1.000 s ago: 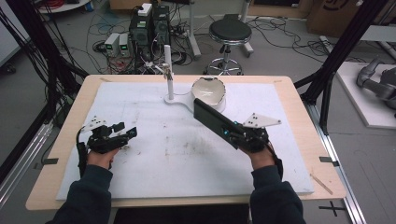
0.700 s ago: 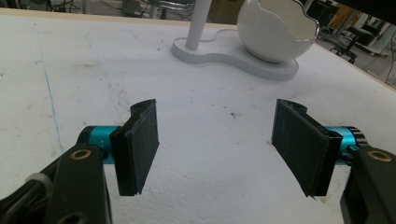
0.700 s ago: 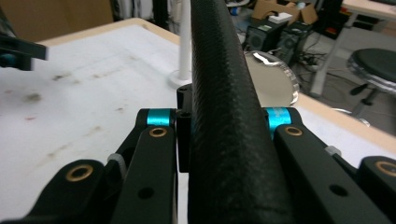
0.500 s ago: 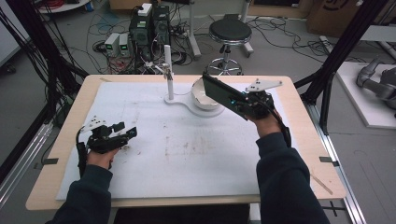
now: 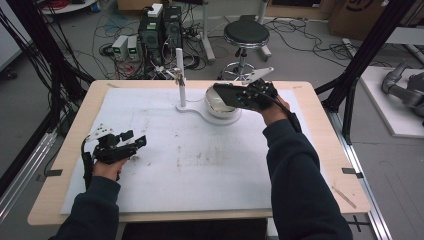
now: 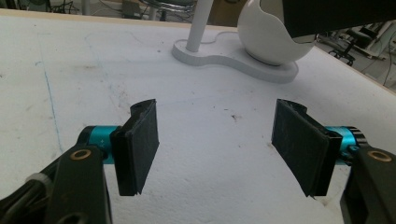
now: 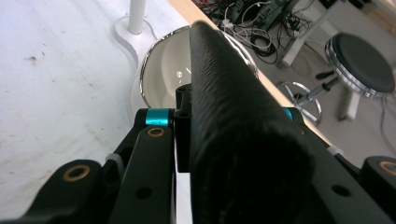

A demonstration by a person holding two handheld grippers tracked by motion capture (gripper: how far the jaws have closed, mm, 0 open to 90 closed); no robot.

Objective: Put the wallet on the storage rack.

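Above the white bowl [image 5: 222, 102], your right gripper [image 5: 239, 96] clamps a black roll [image 7: 229, 116] — poised, likely, to drop it in. Well short of the bowl, your left gripper [image 6: 215, 142] rests with jaws apart — idle.

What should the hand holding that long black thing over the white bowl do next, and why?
Probably tip or lower the long black thing toward the bowl. The right gripper holds it clamped in its jaws with the far end just above the bowl's open mouth. The left gripper rests open and empty on the white mat.
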